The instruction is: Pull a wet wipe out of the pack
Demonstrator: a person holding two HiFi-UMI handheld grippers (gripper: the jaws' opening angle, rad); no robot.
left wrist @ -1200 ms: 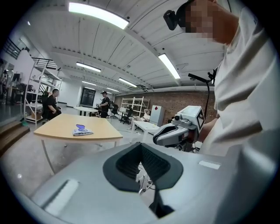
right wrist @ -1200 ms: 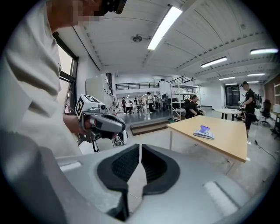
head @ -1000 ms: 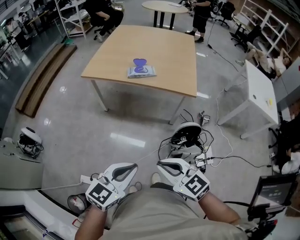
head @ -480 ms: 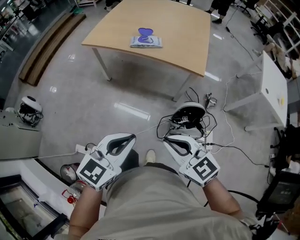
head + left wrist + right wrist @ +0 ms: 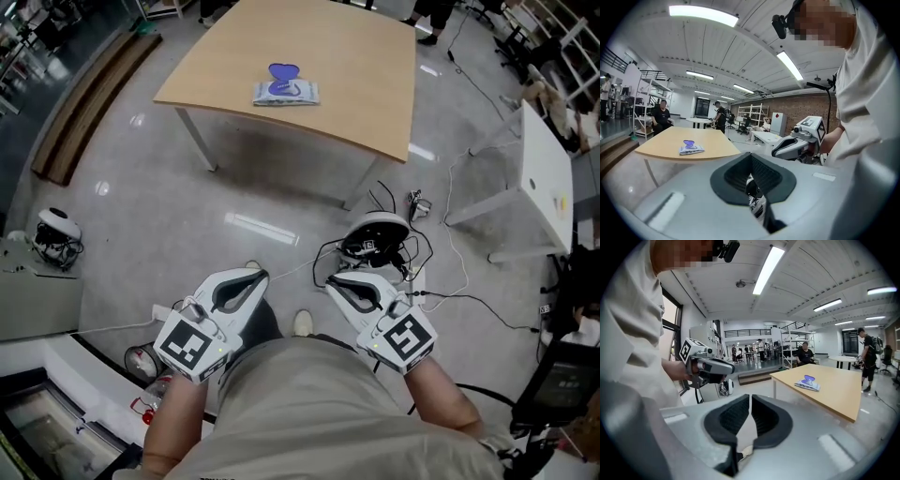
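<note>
The wet wipe pack [image 5: 286,91] lies flat on the wooden table [image 5: 366,75] with its purple lid flipped up. It also shows far off in the left gripper view as the pack [image 5: 690,149] and in the right gripper view as the pack [image 5: 807,383]. My left gripper [image 5: 253,275] and right gripper [image 5: 328,279] are held close to my body over the floor, well short of the table. Both are shut with nothing between the jaws, as seen at the left gripper [image 5: 751,155] and the right gripper [image 5: 749,397].
A round black-and-white device with tangled cables [image 5: 375,239] sits on the floor between me and the table. A white table [image 5: 548,178] stands at the right, a low wooden bench [image 5: 89,94] at the left. Another round device [image 5: 56,228] rests at the far left. People sit and stand beyond the table.
The view has tipped further down, so the table and pack sit higher in the picture. Both grippers stay shut and close to my body, slightly higher in frame.
</note>
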